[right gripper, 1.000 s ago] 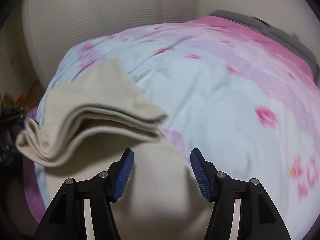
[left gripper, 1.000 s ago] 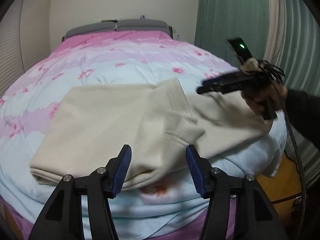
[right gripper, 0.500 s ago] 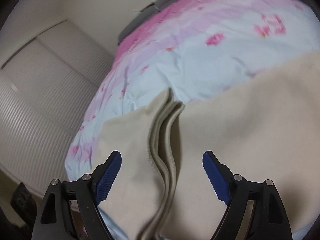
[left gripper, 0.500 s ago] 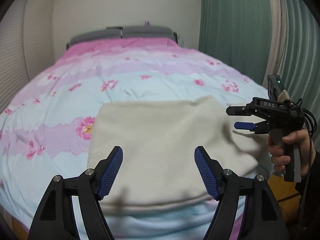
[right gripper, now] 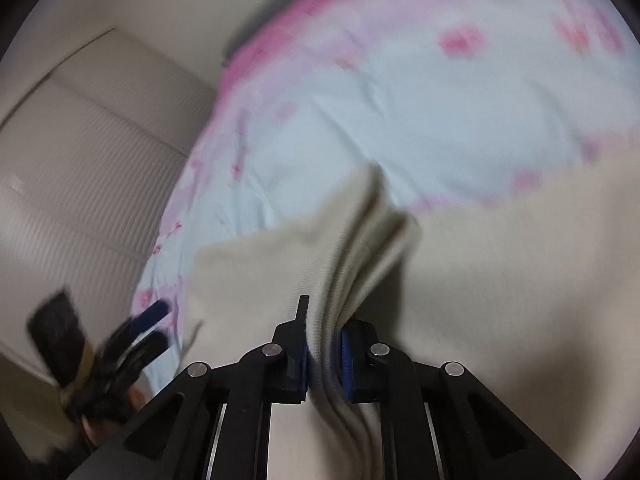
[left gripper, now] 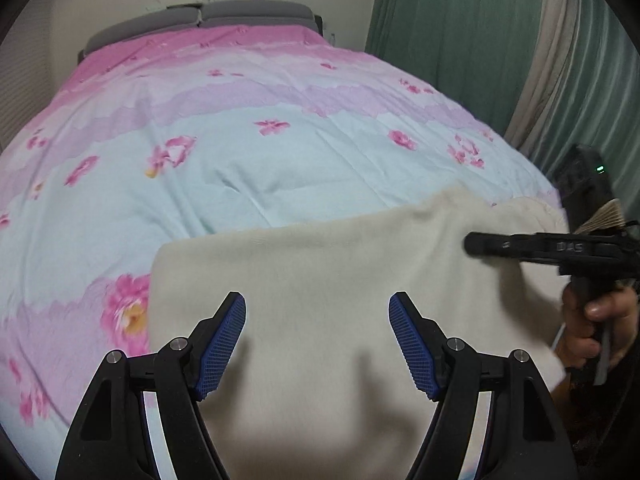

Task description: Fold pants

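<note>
1. Cream pants (left gripper: 320, 280), already folded into a layered stack, lie on the near edge of the bed (left gripper: 280, 152), flat for the next fold.
2. Right gripper (right gripper: 324, 356): jaws closing, pads pinching the stacked layered edge, probably so all plies lift together.
3. Left gripper (left gripper: 316, 344): jaws apart, hovering over the fabric, holding nothing, likely seeking a second grasp point.

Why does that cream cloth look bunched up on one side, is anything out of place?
Nothing is spilled or damaged. The pants lie partly folded on the bedspread; the bunching is a stack of layered edges pinched in the closing right tool. The left tool is open above flat cloth.
</note>
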